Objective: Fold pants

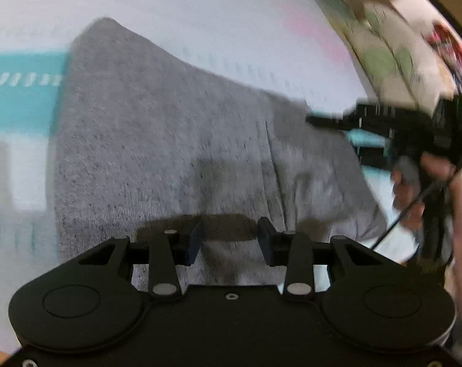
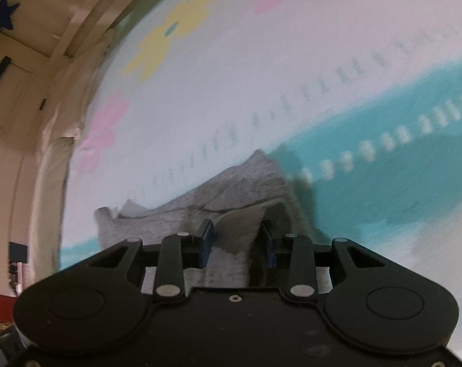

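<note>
Nearest your left gripper (image 1: 229, 238), the jaws are standing apart with nothing pinched between them; they're hovering over the near edge of the grey pants (image 1: 169, 140). Those pants are lying spread across the flowered sheet (image 1: 200, 15), one end reaching toward the teal stripe (image 1: 19, 94) at its left side, the other running right toward your other hand. Looks like you're positioning for a grab on that near edge, not holding yet.

At the pants' right end, your right gripper (image 2: 237, 241) is sitting with a raised fold of grey fabric between its jaws. The pads aren't visibly pressing it: there's a gap on both sides, so I'm reading it as open around the cloth, not clamped. Fabric is bunching up there rather than lying flat, probably from being lifted.

Farther out, your right hand (image 1: 420, 183) is showing wrapped on the gripper handle. Beyond that, the sheet's far edge is meeting a wooden frame (image 2: 74, 39). Everything is blurred, so fine contact is hard to call.
</note>
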`<state>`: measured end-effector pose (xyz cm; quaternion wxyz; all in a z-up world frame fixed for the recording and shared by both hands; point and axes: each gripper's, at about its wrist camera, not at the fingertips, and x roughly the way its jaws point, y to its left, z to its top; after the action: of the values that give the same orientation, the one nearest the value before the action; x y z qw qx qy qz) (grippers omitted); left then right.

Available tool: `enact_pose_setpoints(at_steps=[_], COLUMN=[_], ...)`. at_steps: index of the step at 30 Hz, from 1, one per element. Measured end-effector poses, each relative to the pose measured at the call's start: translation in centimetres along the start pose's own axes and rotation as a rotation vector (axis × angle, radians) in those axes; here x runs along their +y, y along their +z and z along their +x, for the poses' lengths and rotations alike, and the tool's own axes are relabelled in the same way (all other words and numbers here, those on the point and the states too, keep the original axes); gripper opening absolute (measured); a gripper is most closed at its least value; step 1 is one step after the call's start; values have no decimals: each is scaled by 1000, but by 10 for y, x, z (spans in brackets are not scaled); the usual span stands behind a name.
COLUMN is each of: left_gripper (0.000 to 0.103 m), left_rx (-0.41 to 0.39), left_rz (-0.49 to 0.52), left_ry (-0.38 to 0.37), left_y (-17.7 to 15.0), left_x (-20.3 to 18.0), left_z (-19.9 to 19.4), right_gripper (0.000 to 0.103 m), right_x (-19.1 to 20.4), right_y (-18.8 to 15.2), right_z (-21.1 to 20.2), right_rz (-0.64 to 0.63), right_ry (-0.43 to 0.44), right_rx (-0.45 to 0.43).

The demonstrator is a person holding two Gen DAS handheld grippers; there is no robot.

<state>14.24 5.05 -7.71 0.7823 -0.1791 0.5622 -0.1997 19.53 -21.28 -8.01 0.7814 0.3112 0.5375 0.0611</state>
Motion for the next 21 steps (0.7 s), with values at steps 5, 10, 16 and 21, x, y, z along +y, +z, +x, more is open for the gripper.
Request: enact_pose_setpoints(at_steps=[5,10,16,21], left_gripper=[46,48,48,49], left_rx=[-228,-336,-224,-232], left_rz=[-41,17,-40,-13], left_ry=[63,99,99,162], left_y=[2,2,1,0], left_x=[5,0,14,14], left_z=[-33,-48,-23,-18], right_gripper=[14,7,33,46], right_x=[38,65,38,59], right_y=[-11,-4,-17,-39], right_z=[-7,-29,0,-33], right_rz=[-255,-384,-362,-488], right_ry=[-54,41,-220,-204], right_rx=[-127,-274,-253,-332])
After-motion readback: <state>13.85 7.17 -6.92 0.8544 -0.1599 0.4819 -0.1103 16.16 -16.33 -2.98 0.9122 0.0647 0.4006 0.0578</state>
